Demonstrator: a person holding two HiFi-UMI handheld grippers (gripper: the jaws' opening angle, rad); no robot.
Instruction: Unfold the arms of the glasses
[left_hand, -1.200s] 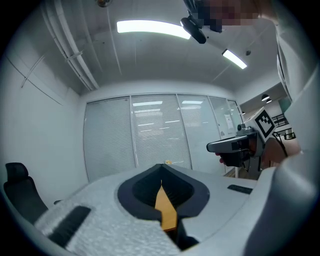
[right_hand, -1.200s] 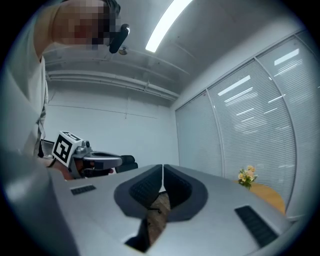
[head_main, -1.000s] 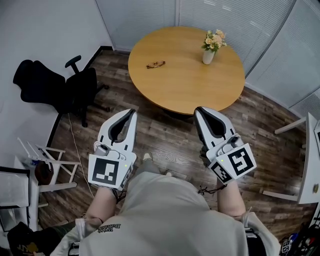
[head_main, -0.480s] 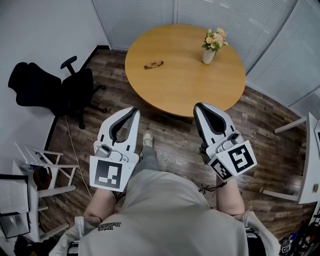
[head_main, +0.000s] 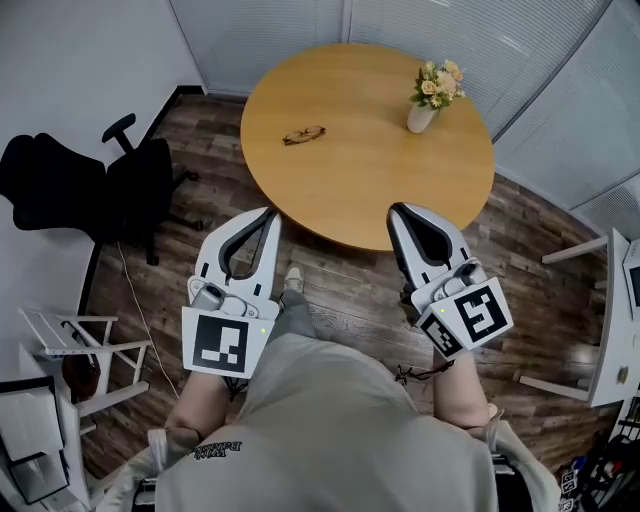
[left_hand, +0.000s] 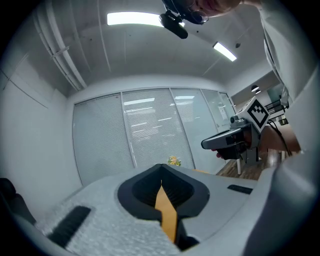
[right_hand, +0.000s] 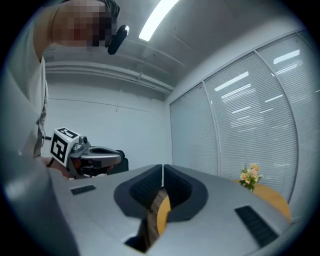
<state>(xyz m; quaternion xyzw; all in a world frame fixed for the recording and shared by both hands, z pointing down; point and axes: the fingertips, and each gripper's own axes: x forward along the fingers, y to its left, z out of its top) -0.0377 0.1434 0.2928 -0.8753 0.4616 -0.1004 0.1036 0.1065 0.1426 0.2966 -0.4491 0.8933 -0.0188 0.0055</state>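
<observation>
Round wooden desk (head_main: 370, 190) is standing on the dark plank floor (head_main: 340, 295). Glasses (head_main: 303, 134) are lying on its left part, near the edge. White vase (head_main: 420, 118) with pale flowers (head_main: 438, 84) is standing upright right-rear, well apart from the glasses.

The round table (head_main: 370, 180) has a broad bare top. Only the glasses (head_main: 303, 134) at its far left and a vase of flowers (head_main: 422, 112) at its far right stand there, well apart. The floor (head_main: 340, 290) before its near edge lies open. An office chair (head_main: 140, 185) crowds the left side and a white desk (head_main: 612, 340) the right.
</observation>
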